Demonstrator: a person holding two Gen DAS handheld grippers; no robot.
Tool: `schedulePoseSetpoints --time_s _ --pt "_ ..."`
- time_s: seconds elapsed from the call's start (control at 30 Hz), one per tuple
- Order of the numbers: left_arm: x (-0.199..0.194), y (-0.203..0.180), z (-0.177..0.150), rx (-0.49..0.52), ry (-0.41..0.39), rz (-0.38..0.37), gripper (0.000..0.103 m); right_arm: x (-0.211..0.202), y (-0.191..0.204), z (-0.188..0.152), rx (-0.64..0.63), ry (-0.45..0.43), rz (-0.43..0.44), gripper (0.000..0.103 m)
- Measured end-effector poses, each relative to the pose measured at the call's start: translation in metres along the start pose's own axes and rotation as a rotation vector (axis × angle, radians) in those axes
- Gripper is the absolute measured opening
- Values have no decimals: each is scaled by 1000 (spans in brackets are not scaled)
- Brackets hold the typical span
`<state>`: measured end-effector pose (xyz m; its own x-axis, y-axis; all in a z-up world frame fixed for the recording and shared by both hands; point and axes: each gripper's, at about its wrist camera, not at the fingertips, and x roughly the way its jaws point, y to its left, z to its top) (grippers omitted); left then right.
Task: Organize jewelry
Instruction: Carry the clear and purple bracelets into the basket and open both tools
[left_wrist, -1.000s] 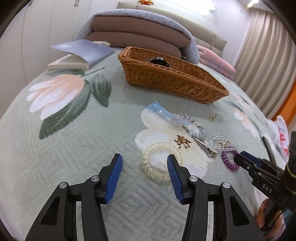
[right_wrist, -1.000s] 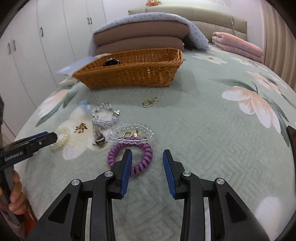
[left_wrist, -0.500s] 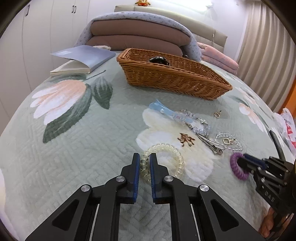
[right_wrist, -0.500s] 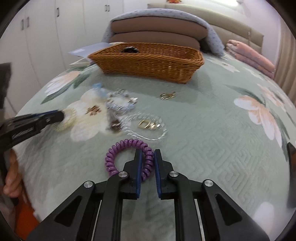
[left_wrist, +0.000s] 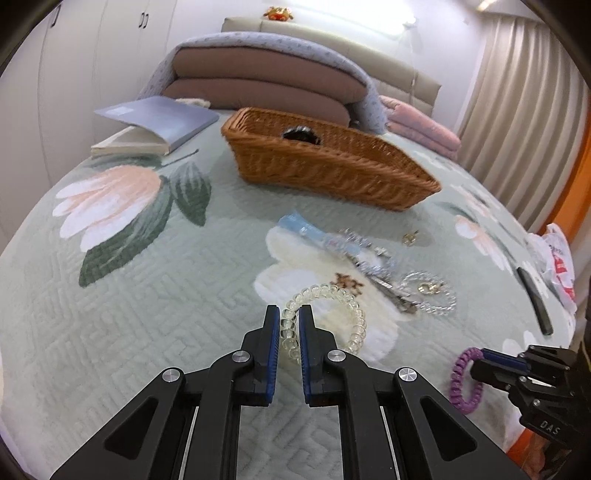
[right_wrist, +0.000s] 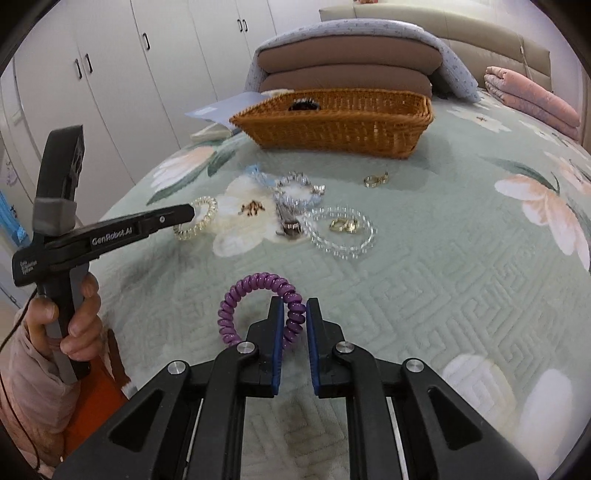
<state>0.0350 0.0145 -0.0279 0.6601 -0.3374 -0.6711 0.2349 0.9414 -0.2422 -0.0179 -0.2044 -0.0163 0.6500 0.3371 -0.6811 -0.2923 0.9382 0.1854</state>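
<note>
both grabs look done, so this is the pick-up step, one piece per hand. the left gripper (left_wrist: 288, 325) is pinched nearly closed on the near side of the clear coil (left_wrist: 325, 317), and the right gripper (right_wrist: 294, 317) is clamped the same way on the purple coil (right_wrist: 258, 306). both coils sit low over the quilt (left_wrist: 147, 295); can't tell if they're actually lifted off it yet.

next move, i'd guess, is carrying them up and over to the basket (right_wrist: 332, 122) at the far end of the bed and letting go above it. it already has something dark inside. the coils are springy plastic spirals, so they'll probably dangle and bounce, and a thin pinch could slip.

the rest of the pile is between the grippers and the basket: a clear bead bracelet (right_wrist: 343, 232) ringing gold earrings (right_wrist: 343, 225), a silvery bracelet (right_wrist: 295, 188), a metal clip (right_wrist: 290, 225), a blue clip (left_wrist: 306, 229) and a lone gold clasp (right_wrist: 375, 180). the quilt is soft and ridged, so small bits sink in.
</note>
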Motion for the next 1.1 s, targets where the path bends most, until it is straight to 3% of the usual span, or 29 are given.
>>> schedulePoseSetpoints --time_s 0.23,0.4,0.57,0.7,0.93,1.1 --pt "-10 0 5 -13 -33 -47 10 -12 2 19 -1 -71 -18 14" --pt "-18 -1 17 -12 -55 -58 10 -20 -6 52 -3 -141 -51 14" --pt "-31 -6 53 3 -103 -82 10 -23 -19 106 -4 -239 -102 14" --pt "-30 -15 103 25 -153 -82 10 -12 -35 155 22 -309 -125 14" --pt "12 -25 172 5 -189 -90 10 36 -75 206 127 -331 -148 14" --pt "61 -34 185 -3 -178 -67 10 81 -101 215 196 -295 -167 14"
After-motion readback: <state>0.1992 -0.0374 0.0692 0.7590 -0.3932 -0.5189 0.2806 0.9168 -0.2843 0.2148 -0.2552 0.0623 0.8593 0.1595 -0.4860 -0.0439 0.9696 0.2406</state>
